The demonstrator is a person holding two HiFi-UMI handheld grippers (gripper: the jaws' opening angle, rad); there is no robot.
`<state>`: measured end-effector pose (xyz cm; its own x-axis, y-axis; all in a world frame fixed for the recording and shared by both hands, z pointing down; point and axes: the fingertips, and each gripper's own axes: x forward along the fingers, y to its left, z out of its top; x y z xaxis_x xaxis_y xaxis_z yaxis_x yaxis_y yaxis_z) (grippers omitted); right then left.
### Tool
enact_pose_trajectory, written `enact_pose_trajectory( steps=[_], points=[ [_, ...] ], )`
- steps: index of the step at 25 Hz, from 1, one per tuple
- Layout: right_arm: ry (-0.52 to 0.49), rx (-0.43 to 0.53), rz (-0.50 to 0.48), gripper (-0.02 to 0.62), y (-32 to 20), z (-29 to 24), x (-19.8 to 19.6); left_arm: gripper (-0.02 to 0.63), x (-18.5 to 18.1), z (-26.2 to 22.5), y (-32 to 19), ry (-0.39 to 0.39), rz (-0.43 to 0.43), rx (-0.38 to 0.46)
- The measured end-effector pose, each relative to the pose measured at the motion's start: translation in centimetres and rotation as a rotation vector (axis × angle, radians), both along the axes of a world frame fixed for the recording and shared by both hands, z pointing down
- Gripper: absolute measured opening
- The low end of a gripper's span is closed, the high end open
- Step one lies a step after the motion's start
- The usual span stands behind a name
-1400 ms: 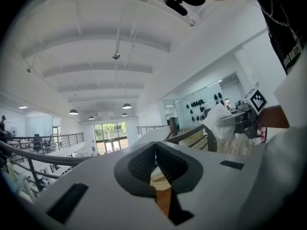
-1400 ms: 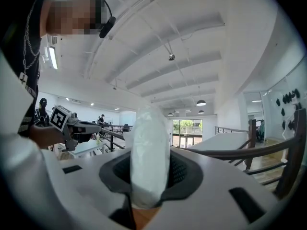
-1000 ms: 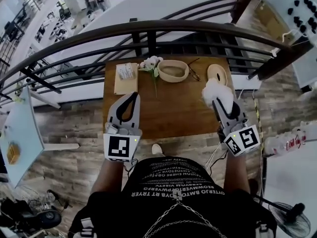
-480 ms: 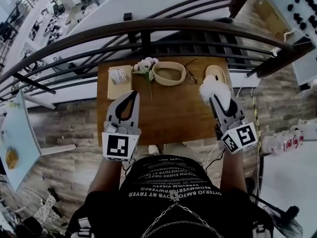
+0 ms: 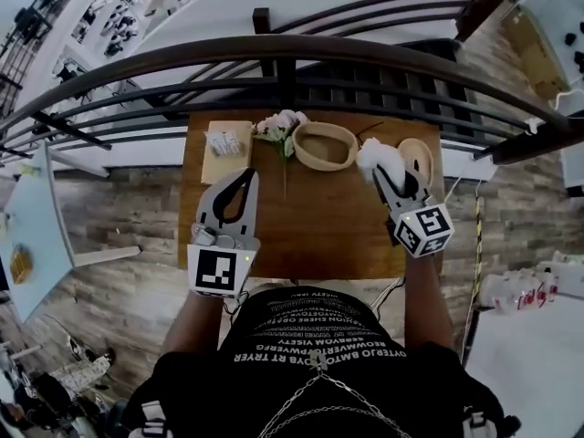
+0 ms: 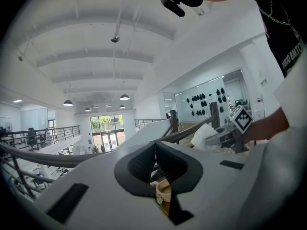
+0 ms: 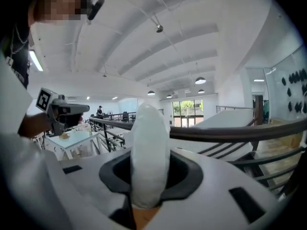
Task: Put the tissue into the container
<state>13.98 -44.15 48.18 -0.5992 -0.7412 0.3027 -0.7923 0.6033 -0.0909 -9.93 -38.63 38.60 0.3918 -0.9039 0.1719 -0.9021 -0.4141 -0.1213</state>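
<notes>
A white tissue [image 5: 376, 156] is pinched in my right gripper [image 5: 383, 172], which hovers over the wooden table [image 5: 319, 217] between the oval woven container [image 5: 324, 146] and a flat woven lid [image 5: 418, 159]. In the right gripper view the tissue [image 7: 150, 152] stands up out of the jaws and fills the gap between them. My left gripper [image 5: 243, 179] is over the table's left half, its jaws shut with nothing between them. In the left gripper view its tips [image 6: 155, 147] meet, with the container's rim showing just below.
A pack of tissues [image 5: 224, 141] lies on a light board at the table's back left. White flowers [image 5: 281, 124] lie beside the container. A dark curved railing [image 5: 274, 57] runs just beyond the table's far edge. The person's torso is at the near edge.
My right gripper has carried the tissue left and further over the table, closer to the container. The left gripper has shifted only a little.
</notes>
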Motion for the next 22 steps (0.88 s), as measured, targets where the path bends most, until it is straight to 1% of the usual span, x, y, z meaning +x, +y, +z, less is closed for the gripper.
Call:
enact_pose_trajectory(
  steps=[4,7,10,13,15,18,20,22],
  points=[
    [-0.012,-0.183,-0.032,0.121,-4.6,8.3,-0.8,0.029,0.3,0.4,-1.1,-0.009,-0.017,0.000],
    [-0.010,-0.295,-0.048,0.121,-7.6,13.6,-1.6,0.029,0.4,1.1,-1.7,-0.028,-0.027,-0.018],
    [0.016,-0.380,-0.067,0.121,-9.9,18.4,-2.4,0.029,0.3,2.2,-1.9,-0.058,-0.024,-0.035],
    [0.073,-0.440,-0.093,0.123,-11.5,22.4,-3.1,0.029,-0.4,3.2,-1.6,-0.056,-0.061,-0.067],
    [0.145,-0.464,-0.111,0.123,-12.3,24.7,-3.4,0.029,-1.0,3.9,-1.4,-0.055,-0.086,-0.089],
    [0.296,-0.493,-0.154,0.123,-13.2,27.6,-4.5,0.029,-1.6,4.8,-1.2,-0.051,-0.112,-0.118],
    [0.429,-0.498,-0.204,0.123,-13.3,29.1,-5.8,0.029,-1.9,5.2,-1.1,-0.048,-0.119,-0.128],
    [0.591,-0.475,-0.273,0.121,-13.0,30.6,-6.8,0.029,-2.1,5.3,-0.9,-0.051,-0.120,-0.132]
  ],
)
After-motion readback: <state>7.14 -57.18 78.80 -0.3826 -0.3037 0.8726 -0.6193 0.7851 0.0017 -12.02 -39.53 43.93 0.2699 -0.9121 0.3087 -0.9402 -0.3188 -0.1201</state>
